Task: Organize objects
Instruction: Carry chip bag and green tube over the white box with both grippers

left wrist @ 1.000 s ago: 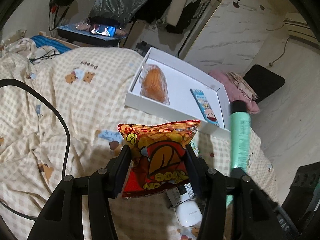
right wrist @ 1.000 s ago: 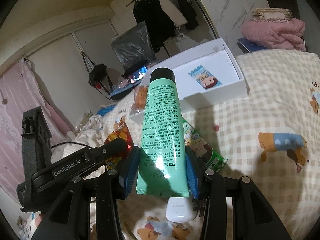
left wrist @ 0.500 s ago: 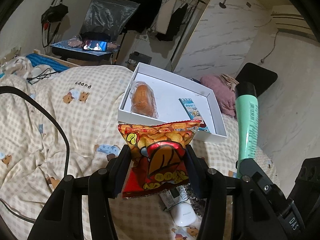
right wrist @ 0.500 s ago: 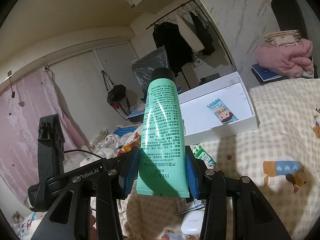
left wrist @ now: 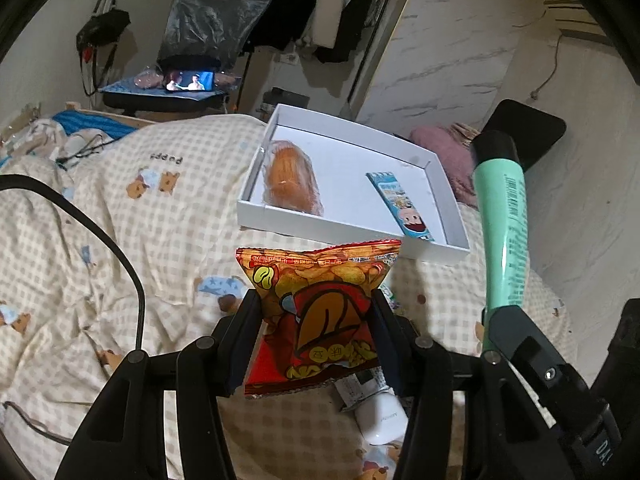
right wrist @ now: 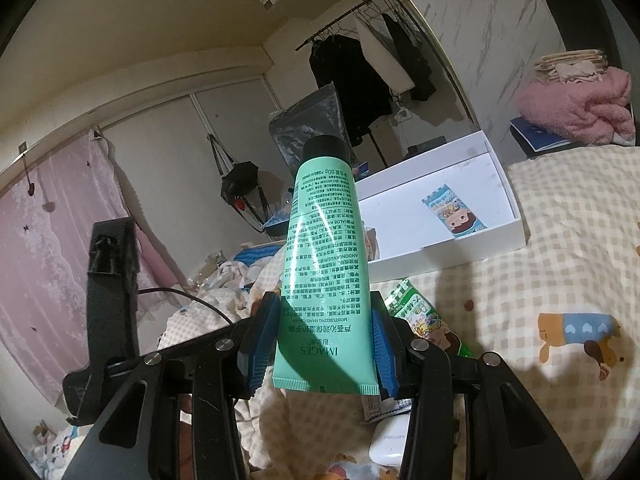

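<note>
Checked bedding printed with cartoon bears (left wrist: 120, 208) covers the bed, and a shallow white box (left wrist: 450, 204) rests on it toward the far side. Inside the box lie a wrapped orange bun (left wrist: 290, 182) at the left and a blue cartoon-printed packet (left wrist: 400, 204) at the right, well apart. Nearer the camera, the left gripper (left wrist: 316, 328) pinches a red and yellow snack bag (left wrist: 320, 312) at its lower half, held upright above the bedding just short of the box's near wall. Beside it, the right gripper (right wrist: 325, 346) clamps the crimped end of a green hand cream tube (right wrist: 322, 256), black cap pointing up. A white earbud case (left wrist: 382, 416) and a green wrapper (right wrist: 424, 320) lie on the bedding below both grippers.
</note>
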### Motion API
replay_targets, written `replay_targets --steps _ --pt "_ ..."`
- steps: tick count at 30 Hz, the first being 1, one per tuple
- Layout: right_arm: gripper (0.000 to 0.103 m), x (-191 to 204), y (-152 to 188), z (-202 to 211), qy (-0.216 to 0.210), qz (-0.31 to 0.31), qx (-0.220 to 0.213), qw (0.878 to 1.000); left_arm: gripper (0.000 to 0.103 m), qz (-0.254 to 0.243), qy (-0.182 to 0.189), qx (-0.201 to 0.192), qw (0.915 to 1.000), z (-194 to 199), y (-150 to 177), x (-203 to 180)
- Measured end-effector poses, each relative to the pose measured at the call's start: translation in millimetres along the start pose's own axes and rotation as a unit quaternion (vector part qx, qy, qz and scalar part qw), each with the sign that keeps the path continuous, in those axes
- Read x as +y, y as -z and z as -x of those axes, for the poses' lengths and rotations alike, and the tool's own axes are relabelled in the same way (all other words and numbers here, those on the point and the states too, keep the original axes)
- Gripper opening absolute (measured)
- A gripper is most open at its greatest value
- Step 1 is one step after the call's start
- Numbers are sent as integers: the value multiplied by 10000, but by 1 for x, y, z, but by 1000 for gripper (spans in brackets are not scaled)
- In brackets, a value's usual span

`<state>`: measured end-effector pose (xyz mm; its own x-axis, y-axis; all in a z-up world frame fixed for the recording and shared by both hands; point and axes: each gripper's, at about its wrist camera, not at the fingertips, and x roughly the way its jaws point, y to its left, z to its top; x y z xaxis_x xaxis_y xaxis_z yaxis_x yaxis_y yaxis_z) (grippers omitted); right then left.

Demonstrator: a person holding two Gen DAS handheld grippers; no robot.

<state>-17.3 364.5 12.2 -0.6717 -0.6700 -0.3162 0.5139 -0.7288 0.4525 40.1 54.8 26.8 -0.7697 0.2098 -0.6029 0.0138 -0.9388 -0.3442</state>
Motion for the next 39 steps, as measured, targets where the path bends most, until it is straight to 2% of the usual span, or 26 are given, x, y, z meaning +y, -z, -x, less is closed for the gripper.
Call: replay_targets --steps 2,9,13,19,27,36,38,39 --pt "46 0 0 -1 23 -11 9 10000 57 130 65 -126 9998 2 1 5" --pt "46 -2 1 -2 91 -72 84 9999 57 490 388 -196 9979 -5 3 21" --pt "46 -3 2 -4 111 -92 150 9998 57 493 356 -263 9978 -6 4 19" --pt "46 -3 2 -5 119 -95 157 9998 57 808 1026 -157 9913 -4 3 23" --pt "46 2 -7 0 55 -111 105 9999 57 646 856 -239 9939 13 -7 17" --pt "46 16 -47 10 -275 -12 -190 9994 57 230 579 -527 9967 45 -30 6" --pt "46 19 -59 14 -197 169 -332 9991 57 144 614 -549 9965 51 -36 2" --pt "46 19 -66 15 -136 217 -418 9988 57 81 751 -509 9958 54 -39 -1"
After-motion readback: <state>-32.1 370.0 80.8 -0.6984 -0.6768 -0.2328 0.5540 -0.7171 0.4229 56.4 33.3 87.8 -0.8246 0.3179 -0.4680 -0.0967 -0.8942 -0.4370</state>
